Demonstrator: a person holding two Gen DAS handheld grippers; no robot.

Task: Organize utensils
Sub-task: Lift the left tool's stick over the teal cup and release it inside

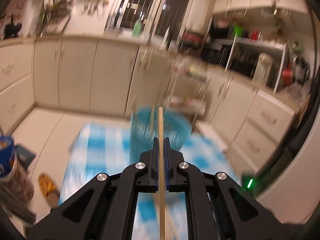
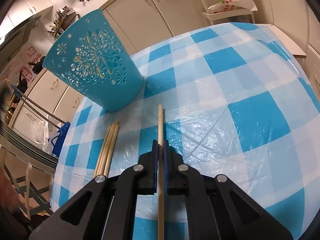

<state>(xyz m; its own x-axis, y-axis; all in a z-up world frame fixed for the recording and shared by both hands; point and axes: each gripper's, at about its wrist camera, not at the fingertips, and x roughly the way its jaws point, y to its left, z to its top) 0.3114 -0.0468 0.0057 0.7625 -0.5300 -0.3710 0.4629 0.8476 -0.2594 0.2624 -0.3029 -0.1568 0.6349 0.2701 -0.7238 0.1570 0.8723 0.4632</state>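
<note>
Chopsticks sorting, mid-run, both hands loaded. Left gripper (image 1: 161, 140) is clamped on a single wooden chopstick (image 1: 160, 120), tip sticking forward past the pads, over the blue checked tablecloth (image 1: 104, 140); left wrist view is badly smeared. Teal perforated holder (image 1: 158, 128) sits just ahead of that tip, and a pale stick already seems to stand in it, though I can't confirm through the blur. Right gripper (image 2: 160, 142) is pinched shut on another chopstick (image 2: 160, 120), angled down at the cloth. In the right wrist view the holder (image 2: 94, 64) stands on the cloth ahead and to the left, and three loose chopsticks (image 2: 109, 146) lie bundled on the cloth just left of the gripper. Step in hand: carry to holder. Next: get each tip over the rim, tilt steeper, then release.
</note>
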